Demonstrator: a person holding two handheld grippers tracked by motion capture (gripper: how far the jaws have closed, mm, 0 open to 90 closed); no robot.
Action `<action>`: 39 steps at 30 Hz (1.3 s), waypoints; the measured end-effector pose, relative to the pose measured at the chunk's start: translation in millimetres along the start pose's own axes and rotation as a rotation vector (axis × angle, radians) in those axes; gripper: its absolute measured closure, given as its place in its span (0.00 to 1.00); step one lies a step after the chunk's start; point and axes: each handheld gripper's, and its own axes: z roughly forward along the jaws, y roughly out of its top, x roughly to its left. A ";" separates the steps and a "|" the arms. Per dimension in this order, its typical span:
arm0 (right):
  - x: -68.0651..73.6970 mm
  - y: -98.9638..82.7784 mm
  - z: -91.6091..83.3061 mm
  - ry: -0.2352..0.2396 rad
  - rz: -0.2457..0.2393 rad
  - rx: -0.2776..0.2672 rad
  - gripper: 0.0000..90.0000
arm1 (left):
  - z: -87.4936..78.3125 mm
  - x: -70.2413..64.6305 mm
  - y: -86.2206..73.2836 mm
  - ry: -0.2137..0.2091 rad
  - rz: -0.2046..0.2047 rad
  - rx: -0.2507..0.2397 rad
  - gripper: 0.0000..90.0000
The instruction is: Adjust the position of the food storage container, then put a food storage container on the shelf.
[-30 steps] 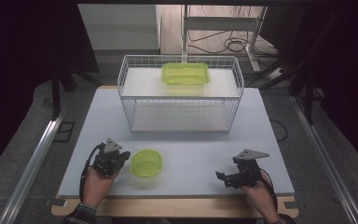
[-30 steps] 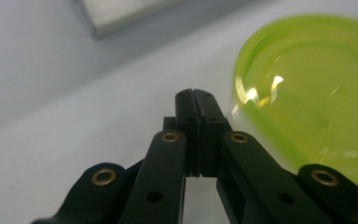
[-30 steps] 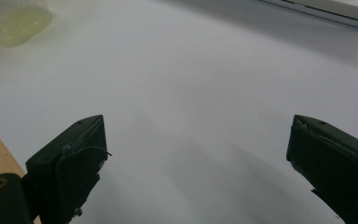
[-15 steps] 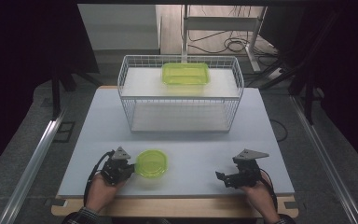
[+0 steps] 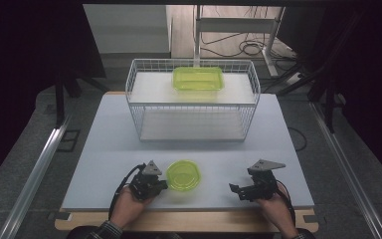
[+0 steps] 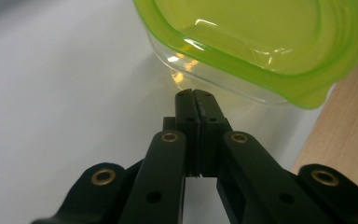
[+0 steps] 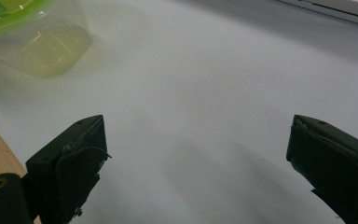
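My left gripper (image 5: 163,184) has its jaws clenched tight, pad against pad with nothing between them, and in the left gripper view its tips (image 6: 196,95) sit just under the rim of the round green container (image 5: 183,175). Whether the tips touch its clear wall I cannot tell; they are right up beside it. My right gripper (image 5: 235,189) is released, jaws spread wide with bare tabletop between them (image 7: 196,149), well apart from the container, which shows far off at the top left of the right gripper view (image 7: 32,32).

The container stands upright on the white table (image 5: 104,144), close to the near edge, between my two hands. The surface is a smooth, matte, pale sheet. Along the near side a strip of light wood (image 5: 189,221) shows beneath it, and that same wood shows at the right of the left gripper view (image 6: 340,130).

Farther back, a white wire rack (image 5: 134,89) stands on the table, with a rectangular green container (image 5: 198,78) sitting on its upper shelf. Around the table the floor is grey, a metal rail (image 5: 35,174) runs along the left, another along the right (image 5: 348,169). Behind the rack, cables (image 5: 248,47) lie on a lighter floor, and the rest of the room is dark.
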 end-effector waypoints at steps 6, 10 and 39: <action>0.6 -0.1 0.7 0.003 -0.007 0.002 0.06 | 7.5 -9.0 5.0 -0.013 0.035 -0.001 0.99; 0.6 0.0 -0.6 0.006 -0.003 0.005 0.06 | -0.6 -6.4 0.2 0.010 0.028 -0.021 0.93; 8.1 1.4 -0.2 0.030 -0.046 -0.005 0.02 | -39.1 -10.5 -46.2 0.189 -0.005 -0.177 0.01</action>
